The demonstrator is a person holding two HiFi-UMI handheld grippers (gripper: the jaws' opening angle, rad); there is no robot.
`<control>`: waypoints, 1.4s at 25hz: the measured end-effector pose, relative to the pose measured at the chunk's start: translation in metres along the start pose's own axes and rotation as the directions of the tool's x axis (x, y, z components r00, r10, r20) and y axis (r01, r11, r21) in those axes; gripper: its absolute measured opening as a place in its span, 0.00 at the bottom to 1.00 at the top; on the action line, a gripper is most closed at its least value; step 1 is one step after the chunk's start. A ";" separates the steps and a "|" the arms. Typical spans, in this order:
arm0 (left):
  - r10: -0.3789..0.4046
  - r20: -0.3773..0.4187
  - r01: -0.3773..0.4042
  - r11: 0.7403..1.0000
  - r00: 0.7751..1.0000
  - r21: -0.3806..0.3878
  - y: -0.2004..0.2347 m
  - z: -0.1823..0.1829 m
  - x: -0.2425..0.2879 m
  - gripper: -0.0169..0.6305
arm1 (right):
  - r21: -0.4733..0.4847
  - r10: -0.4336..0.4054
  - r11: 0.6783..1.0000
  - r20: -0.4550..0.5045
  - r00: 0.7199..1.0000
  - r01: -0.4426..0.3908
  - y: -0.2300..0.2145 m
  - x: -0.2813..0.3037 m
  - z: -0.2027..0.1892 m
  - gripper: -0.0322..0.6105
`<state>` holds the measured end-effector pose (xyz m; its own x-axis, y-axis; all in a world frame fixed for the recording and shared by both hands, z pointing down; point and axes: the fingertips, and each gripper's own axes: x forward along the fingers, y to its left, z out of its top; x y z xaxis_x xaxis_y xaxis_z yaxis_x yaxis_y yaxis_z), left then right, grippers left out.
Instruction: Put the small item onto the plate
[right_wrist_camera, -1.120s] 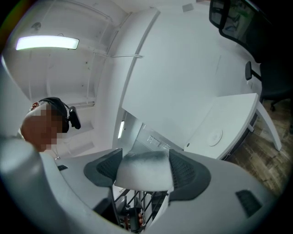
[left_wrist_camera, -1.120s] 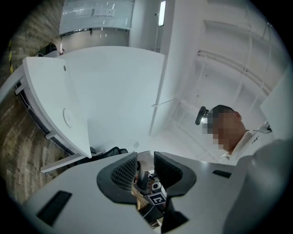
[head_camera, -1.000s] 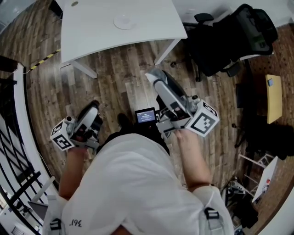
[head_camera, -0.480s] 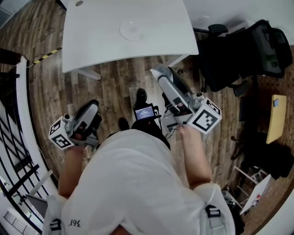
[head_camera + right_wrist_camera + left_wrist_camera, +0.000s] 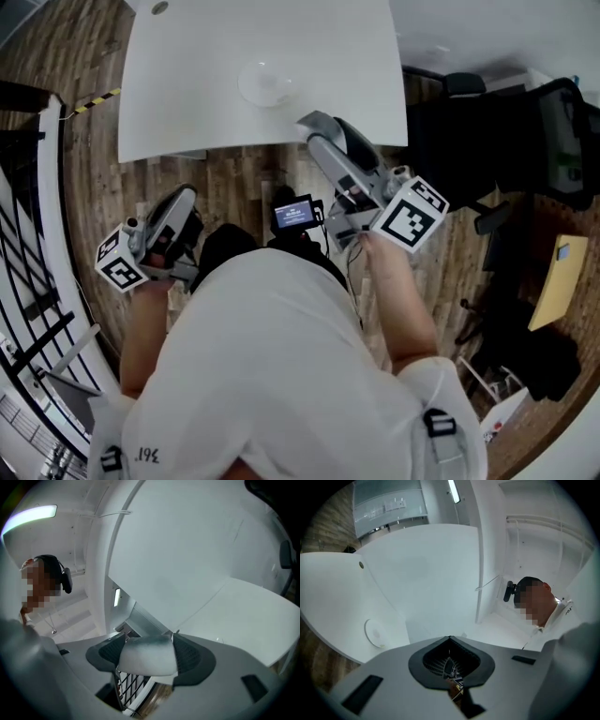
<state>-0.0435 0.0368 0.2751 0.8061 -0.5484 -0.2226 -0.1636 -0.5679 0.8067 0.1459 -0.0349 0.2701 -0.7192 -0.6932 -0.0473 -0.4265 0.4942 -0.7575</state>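
At the table edge, right gripper pinched the small item.
Left gripper was clenched, empty; a weak pinch could've dropped it before the plate.

Print starting "19" on white shirt, small screen text too small to read

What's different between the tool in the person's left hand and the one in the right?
The left gripper has its jaws shut with nothing between them; the right gripper is clamped on a small pale item. The right gripper reaches the white table near the plate; the left gripper hangs back over the wooden floor. Both are grey, each with a marker cube.
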 end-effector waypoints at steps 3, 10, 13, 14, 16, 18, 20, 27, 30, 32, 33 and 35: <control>0.026 0.007 -0.026 0.999 1.000 -0.021 0.011 0.006 0.001 0.03 | 0.011 -0.013 1.000 -0.032 0.999 0.013 -0.011 0.014 -0.002 0.55; 0.016 -0.018 -0.017 0.998 1.000 -0.066 0.036 0.028 0.006 0.03 | -0.012 -0.078 0.997 -0.023 0.997 0.077 -0.023 0.036 -0.002 0.55; 0.010 -0.046 -0.013 0.997 0.999 -0.071 0.045 0.036 0.008 0.03 | -0.012 -0.118 0.993 -0.003 0.993 0.118 -0.030 0.038 -0.002 0.55; 0.015 -0.052 -0.018 0.997 0.999 -0.073 0.049 0.037 0.007 0.03 | -0.016 -0.127 0.992 0.001 0.992 0.127 -0.031 0.040 -0.002 0.55; 0.029 -0.064 -0.034 0.997 0.998 -0.076 0.058 0.040 0.007 0.03 | -0.036 -0.148 0.988 0.002 0.989 0.148 -0.035 0.044 -0.001 0.55; 0.047 -0.077 -0.052 0.996 0.996 -0.076 0.067 0.041 0.006 0.03 | -0.054 -0.175 0.983 -0.005 0.984 0.175 -0.042 0.047 -0.001 0.55; 0.065 -0.096 -0.071 0.996 0.993 -0.060 0.074 0.041 0.006 0.03 | -0.065 -0.195 0.979 -0.014 0.981 0.193 -0.049 0.051 -0.003 0.55; 0.105 -0.155 -0.104 0.994 0.982 0.013 0.097 0.043 0.023 0.03 | -0.088 -0.221 0.973 -0.067 0.973 0.215 -0.079 0.079 -0.012 0.55; 0.109 -0.183 -0.105 0.994 0.977 0.031 0.109 0.044 0.037 0.03 | -0.113 -0.218 0.972 -0.100 0.971 0.207 -0.092 0.098 -0.015 0.55; 0.121 -0.190 -0.116 0.992 0.974 0.040 0.119 0.044 0.045 0.03 | -0.128 -0.223 0.970 -0.127 0.966 0.207 -0.103 0.108 -0.019 0.55; 0.130 -0.191 -0.125 0.991 0.973 0.041 0.125 0.044 0.048 0.03 | -0.137 -0.228 0.968 -0.142 0.963 0.209 -0.109 0.112 -0.021 0.55; 0.148 -0.192 -0.143 0.989 0.970 0.038 0.135 0.042 0.050 0.03 | -0.152 -0.240 0.965 -0.173 0.955 0.215 -0.118 0.120 -0.026 0.55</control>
<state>-0.0497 -0.0930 0.3502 0.8670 -0.4982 0.0084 -0.2989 -0.5067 0.8087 0.0958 -0.1624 0.3713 -0.6799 -0.6897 0.2492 -0.6489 0.4077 -0.6424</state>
